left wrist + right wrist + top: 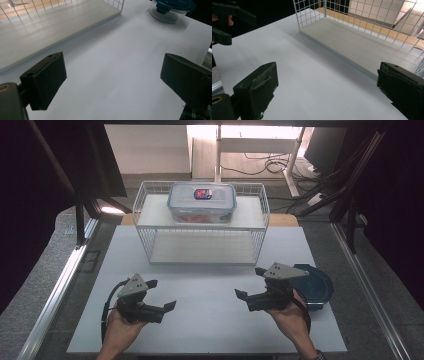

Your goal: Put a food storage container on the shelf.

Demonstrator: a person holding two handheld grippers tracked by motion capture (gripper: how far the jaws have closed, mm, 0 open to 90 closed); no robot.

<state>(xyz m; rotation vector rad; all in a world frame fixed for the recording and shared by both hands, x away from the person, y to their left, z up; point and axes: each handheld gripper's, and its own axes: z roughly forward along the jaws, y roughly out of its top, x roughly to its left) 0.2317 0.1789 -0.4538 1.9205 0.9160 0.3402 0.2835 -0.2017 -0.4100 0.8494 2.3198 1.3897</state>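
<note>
My left gripper rests low over the white table top at the front left, open, with nothing between its jaws. The right gripper is at the front right, also open and empty, its jaws pointing toward the left. In the left gripper view the left gripper spans bare white surface. In the right gripper view the right gripper does the same, with the left gripper farther off at the top left.
A white wire rack stands at the back middle, with a clear lidded rectangular box on its upper shelf. Its lower shelf is bare. A round container with a blue lid sits behind my right hand.
</note>
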